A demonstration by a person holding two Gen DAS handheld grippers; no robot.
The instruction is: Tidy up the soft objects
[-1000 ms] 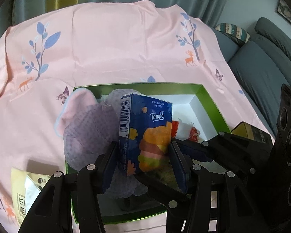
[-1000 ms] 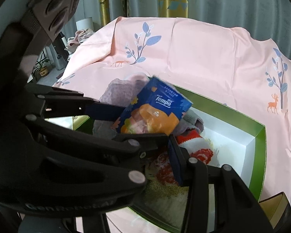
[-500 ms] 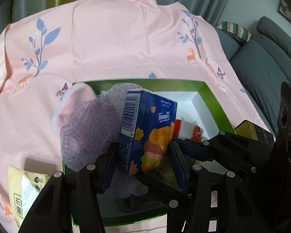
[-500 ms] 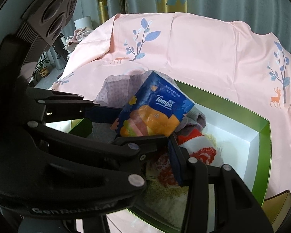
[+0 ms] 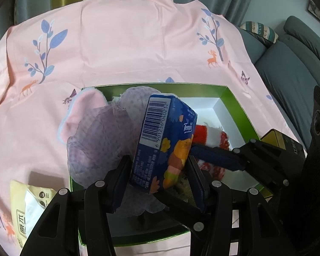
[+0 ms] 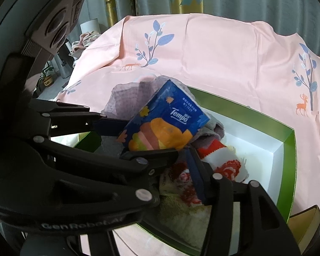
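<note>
Blue tissue pack [image 5: 164,147] pinched, left hand-held gripper [image 5: 160,183] | right hand-held gripper [image 6: 151,147] spread; just widened, nothing between | box [image 5: 234,100] right half free

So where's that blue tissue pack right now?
In the left wrist view, the blue tissue pack sits tilted between the left gripper fingers, over the green box, beside the purple cloth.

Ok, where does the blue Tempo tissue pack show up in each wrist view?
Left wrist view: the Tempo tissue pack stands centre frame, barcode side up, its lower end between the left gripper fingers.
Right wrist view: the same pack sits centre, tilted, logo facing the camera, above the green box.
Shared landmark: the green-rimmed box with the red and white cloth inside.
</note>
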